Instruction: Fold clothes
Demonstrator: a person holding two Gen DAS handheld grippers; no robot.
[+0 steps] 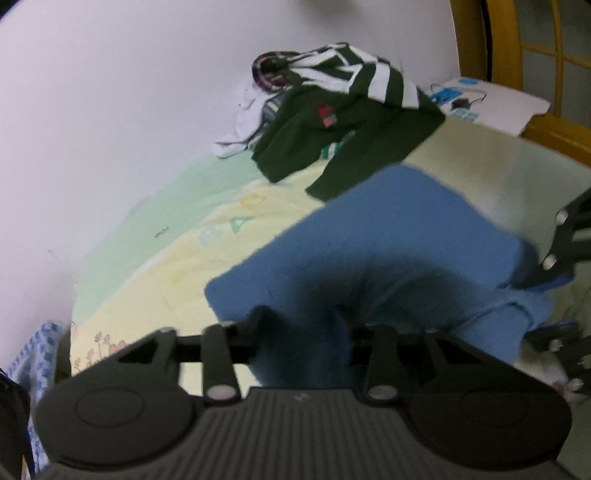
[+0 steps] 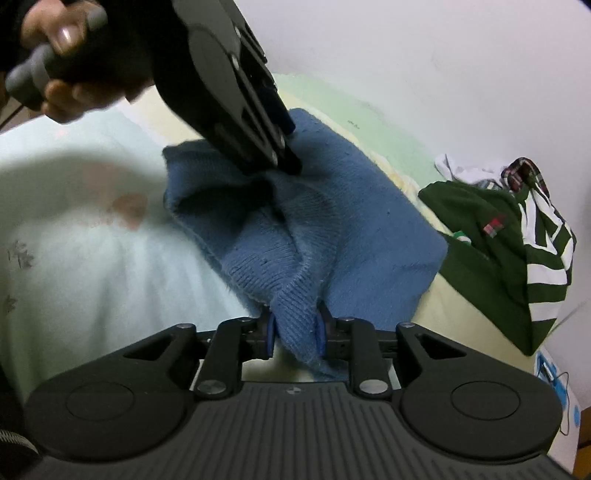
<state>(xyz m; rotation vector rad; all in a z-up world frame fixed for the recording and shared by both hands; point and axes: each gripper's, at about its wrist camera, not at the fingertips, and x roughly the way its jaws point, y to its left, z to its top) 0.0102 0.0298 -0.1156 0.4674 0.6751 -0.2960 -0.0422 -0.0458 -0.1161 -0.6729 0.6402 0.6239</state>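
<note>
A blue knitted sweater [image 1: 388, 236] lies partly folded on the bed. My left gripper [image 1: 303, 332] is shut on a bunch of its fabric, which fills the space between the fingers. In the right wrist view the same blue sweater [image 2: 369, 221] spreads ahead, and my right gripper [image 2: 295, 332] is shut on its ribbed edge, pinched between the blue pads [image 2: 271, 330]. The left gripper [image 2: 284, 147] comes in from the upper left in that view, held by a hand [image 2: 62, 33], its tips pressed into the sweater. The right gripper [image 1: 532, 284] shows at the right edge of the left wrist view.
A pile of clothes [image 1: 343, 110] with a dark green top and green-white stripes sits against the white wall; it is also seen as the green pile [image 2: 509, 243]. A pale yellow-green sheet [image 1: 177, 236] covers the bed. White paper [image 1: 498, 103] and a yellow frame [image 1: 506, 37] stand at the far right.
</note>
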